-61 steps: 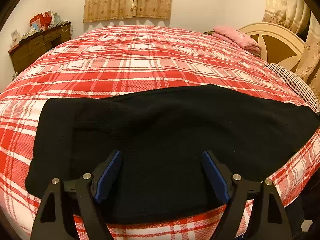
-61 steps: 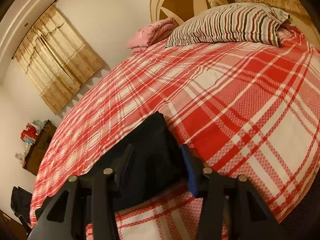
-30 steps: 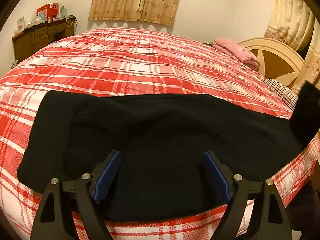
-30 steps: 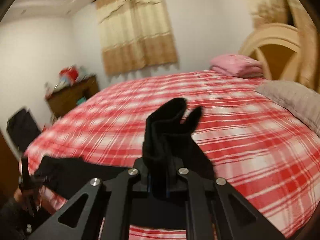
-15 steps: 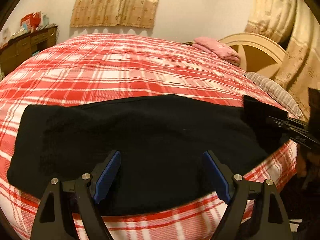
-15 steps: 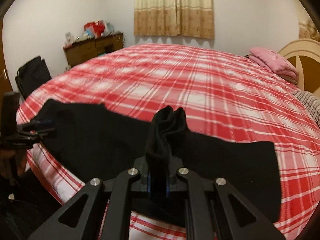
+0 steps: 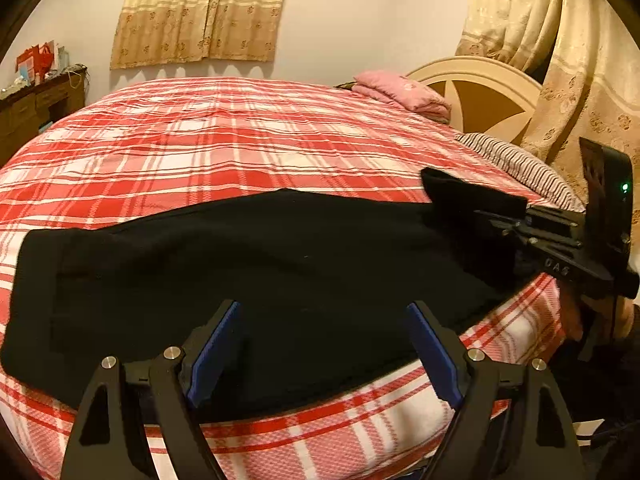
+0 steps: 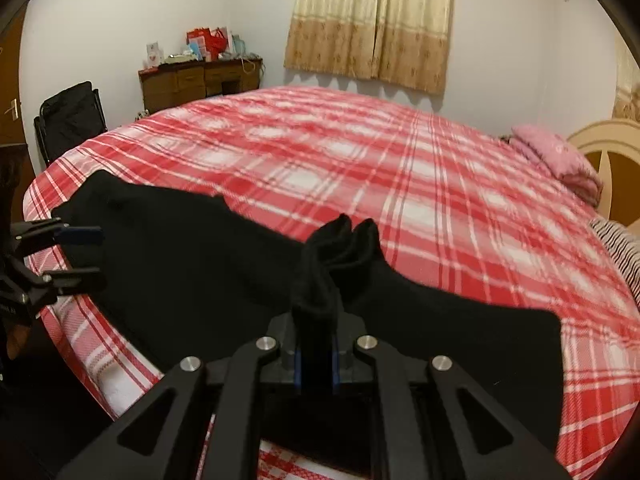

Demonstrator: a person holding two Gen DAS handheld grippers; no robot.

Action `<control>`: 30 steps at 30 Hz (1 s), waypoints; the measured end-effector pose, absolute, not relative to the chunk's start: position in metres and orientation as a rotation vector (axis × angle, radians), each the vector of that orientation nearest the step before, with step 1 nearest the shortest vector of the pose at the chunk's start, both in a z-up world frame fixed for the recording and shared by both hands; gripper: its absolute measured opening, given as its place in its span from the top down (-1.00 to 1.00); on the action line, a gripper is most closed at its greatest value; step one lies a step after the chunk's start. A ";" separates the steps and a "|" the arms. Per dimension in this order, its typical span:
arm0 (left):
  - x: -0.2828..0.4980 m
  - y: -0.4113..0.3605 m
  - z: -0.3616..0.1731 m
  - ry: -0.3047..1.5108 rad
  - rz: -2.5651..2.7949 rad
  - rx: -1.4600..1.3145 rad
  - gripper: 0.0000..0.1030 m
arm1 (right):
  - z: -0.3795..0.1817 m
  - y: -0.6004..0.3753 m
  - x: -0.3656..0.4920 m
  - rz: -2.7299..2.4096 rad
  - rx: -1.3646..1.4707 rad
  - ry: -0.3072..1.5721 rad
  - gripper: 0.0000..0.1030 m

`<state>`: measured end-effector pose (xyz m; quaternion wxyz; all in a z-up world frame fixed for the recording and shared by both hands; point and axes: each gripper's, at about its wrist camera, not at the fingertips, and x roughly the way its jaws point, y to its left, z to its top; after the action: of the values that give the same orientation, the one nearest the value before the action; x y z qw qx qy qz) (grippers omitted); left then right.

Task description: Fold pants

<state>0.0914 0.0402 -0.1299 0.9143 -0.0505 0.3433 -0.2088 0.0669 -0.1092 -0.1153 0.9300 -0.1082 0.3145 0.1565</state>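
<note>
Black pants (image 7: 256, 264) lie lengthwise along the near edge of a red plaid bed (image 7: 240, 140). My left gripper (image 7: 320, 344) is open, its blue pads over the middle of the pants near the bed edge, holding nothing. My right gripper (image 8: 316, 364) is shut on the leg end of the pants (image 8: 336, 264), bunched up between its pads and lifted off the bed. In the left wrist view the right gripper (image 7: 496, 216) shows at the right, carrying that end over the pants. The left gripper also shows in the right wrist view (image 8: 76, 252).
A pink folded blanket (image 7: 400, 92), a striped pillow (image 7: 520, 168) and a cream headboard (image 7: 480, 96) are at the bed's head. A wooden dresser (image 8: 200, 80) and a black chair (image 8: 72, 116) stand by the far wall. Curtains (image 7: 200, 12) hang behind.
My right gripper closed on the leg end, lifted it and carried it leftward over the pants. My left gripper stayed open over the middle.
</note>
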 end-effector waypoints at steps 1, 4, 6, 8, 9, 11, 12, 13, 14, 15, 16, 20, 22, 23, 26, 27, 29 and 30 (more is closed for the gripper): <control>0.092 0.039 -0.130 0.709 -0.431 -0.106 -0.65 | -0.116 -0.107 0.066 0.327 -0.223 0.642 0.75; 0.092 0.037 -0.133 0.718 -0.430 -0.109 -0.65 | -0.122 -0.100 0.068 0.342 -0.235 0.651 0.75; 0.092 0.035 -0.134 0.723 -0.432 -0.112 -0.65 | -0.121 -0.095 0.068 0.350 -0.243 0.642 0.75; 0.091 0.034 -0.134 0.724 -0.433 -0.112 -0.65 | -0.114 -0.091 0.065 0.362 -0.245 0.620 0.75; 0.091 0.034 -0.134 0.724 -0.434 -0.115 -0.65 | -0.111 -0.090 0.064 0.370 -0.243 0.612 0.75; 0.091 0.034 -0.134 0.725 -0.437 -0.124 -0.65 | -0.112 -0.086 0.063 0.389 -0.246 0.616 0.75; 0.091 0.034 -0.134 0.726 -0.438 -0.128 -0.65 | -0.117 -0.082 0.063 0.395 -0.260 0.628 0.75; 0.091 0.034 -0.134 0.726 -0.440 -0.129 -0.65 | -0.123 -0.080 0.065 0.399 -0.271 0.646 0.74; 0.091 0.034 -0.133 0.724 -0.444 -0.129 -0.65 | -0.137 -0.075 0.072 0.408 -0.292 0.713 0.73; 0.091 0.033 -0.132 0.722 -0.444 -0.126 -0.65 | -0.146 -0.073 0.077 0.409 -0.300 0.759 0.70; 0.091 0.032 -0.131 0.718 -0.445 -0.121 -0.65 | -0.159 -0.072 0.083 0.406 -0.302 0.810 0.68; 0.096 0.022 -0.122 0.703 -0.465 -0.098 -0.65 | -0.149 -0.070 0.080 0.463 -0.283 0.809 -0.27; 0.100 0.011 -0.114 0.688 -0.481 -0.067 -0.65 | -0.137 -0.078 0.075 0.461 -0.264 0.785 -0.28; 0.103 0.006 -0.112 0.685 -0.487 -0.060 -0.65 | -0.129 -0.086 0.072 0.447 -0.265 0.780 -0.28; 0.113 -0.016 -0.106 0.676 -0.516 -0.030 -0.65 | -0.113 -0.120 0.063 0.368 -0.247 0.753 -0.28; 0.117 -0.021 -0.106 0.678 -0.519 -0.023 -0.65 | -0.109 -0.133 0.060 0.323 -0.244 0.737 -0.28; 0.125 -0.037 -0.107 0.687 -0.523 0.007 -0.65 | -0.103 -0.163 0.050 0.193 -0.271 0.711 -0.29; 0.128 -0.042 -0.109 0.691 -0.518 0.020 -0.65 | -0.103 -0.177 0.044 0.130 -0.284 0.707 -0.30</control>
<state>0.1284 -0.0425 -0.1085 0.9082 0.0095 0.3347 -0.2512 0.0441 -0.1773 -0.1025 0.9262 -0.1386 0.3447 0.0636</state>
